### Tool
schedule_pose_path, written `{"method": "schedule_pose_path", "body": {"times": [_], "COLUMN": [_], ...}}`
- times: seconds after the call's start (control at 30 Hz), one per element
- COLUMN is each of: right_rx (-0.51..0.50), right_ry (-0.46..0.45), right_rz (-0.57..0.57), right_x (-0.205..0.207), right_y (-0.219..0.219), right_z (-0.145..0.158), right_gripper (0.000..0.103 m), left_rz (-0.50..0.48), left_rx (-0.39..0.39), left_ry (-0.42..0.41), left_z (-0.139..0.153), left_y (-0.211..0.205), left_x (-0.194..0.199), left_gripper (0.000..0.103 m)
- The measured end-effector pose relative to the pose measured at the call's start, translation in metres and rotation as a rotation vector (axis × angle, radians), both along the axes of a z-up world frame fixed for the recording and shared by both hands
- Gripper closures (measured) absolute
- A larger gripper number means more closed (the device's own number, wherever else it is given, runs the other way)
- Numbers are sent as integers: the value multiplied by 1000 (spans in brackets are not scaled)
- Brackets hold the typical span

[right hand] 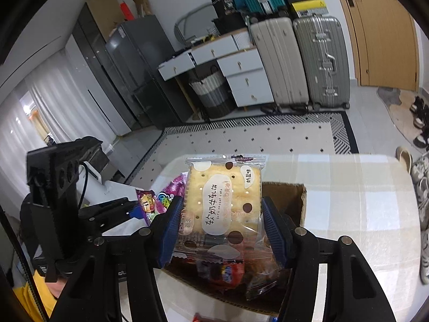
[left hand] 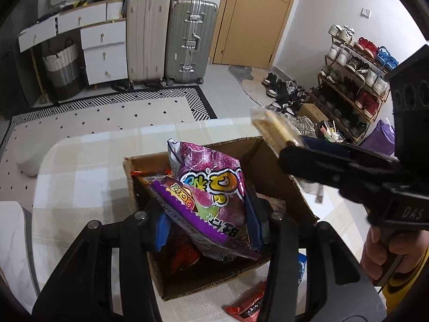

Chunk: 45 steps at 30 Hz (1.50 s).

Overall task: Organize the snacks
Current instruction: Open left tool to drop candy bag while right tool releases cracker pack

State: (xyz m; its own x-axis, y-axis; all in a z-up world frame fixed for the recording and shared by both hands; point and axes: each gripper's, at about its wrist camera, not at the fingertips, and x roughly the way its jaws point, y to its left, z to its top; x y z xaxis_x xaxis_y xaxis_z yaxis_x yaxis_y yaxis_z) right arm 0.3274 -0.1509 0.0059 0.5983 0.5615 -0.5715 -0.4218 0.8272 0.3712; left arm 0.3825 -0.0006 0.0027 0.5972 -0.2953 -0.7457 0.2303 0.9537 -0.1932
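Note:
An open cardboard box [left hand: 270, 166] [right hand: 292, 196] stands on the checked tablecloth with several snack packets in it. My left gripper [left hand: 209, 220] is shut on a purple candy bag [left hand: 211, 196], held upright over the box. That bag's top [right hand: 150, 196] peeks in at the left of the right wrist view, next to the left gripper [right hand: 126, 212]. My right gripper [right hand: 222, 222] is shut on a clear-wrapped cracker packet [right hand: 225, 201], held above the box's near side. Edge-on, the cracker packet [left hand: 273, 128] and right gripper [left hand: 292, 147] hang over the box's far right corner.
A red packet [left hand: 246, 306] and a blue one [left hand: 301, 265] lie on the table [right hand: 356, 193] beside the box. Beyond the table edge are a patterned rug [left hand: 102, 123], suitcases [left hand: 171, 40], white drawers [left hand: 104, 51], a shoe rack [left hand: 356, 86] and a door [left hand: 254, 16].

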Motion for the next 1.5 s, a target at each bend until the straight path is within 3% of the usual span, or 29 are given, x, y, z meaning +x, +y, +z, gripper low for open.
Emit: {"method": "schedule_pose_path", "body": {"times": [0.23,0.4,0.63,1.17,1.33,1.5], "right_rx": [-5,-15,-29,-60,-63,-65], "right_ry": [24,49,62,65,65,31], "right_rz": [-17,-17,-19,-36,-59,-79], "right_x": [9,15,24,17,13,-5], "right_y": [-6,-4,-2,3,2,0], "right_z": [-15,-23,-26,-27,-24,-11], "right_gripper": [44,44,44,43,20,20], "left_rz": [-17,-26,-4,40,39,41], "left_rx": [16,29,48,58,77,81], "left_ry": [24,6,-41,-53,-57,-75], "left_z": [-23,-30,-17,5,11,20], "left_y": [-11,-15,-9,24,21,23], "left_x": [25,28,12,-38,-53,-81], "left_gripper": [58,46,24,23,23,23]}}
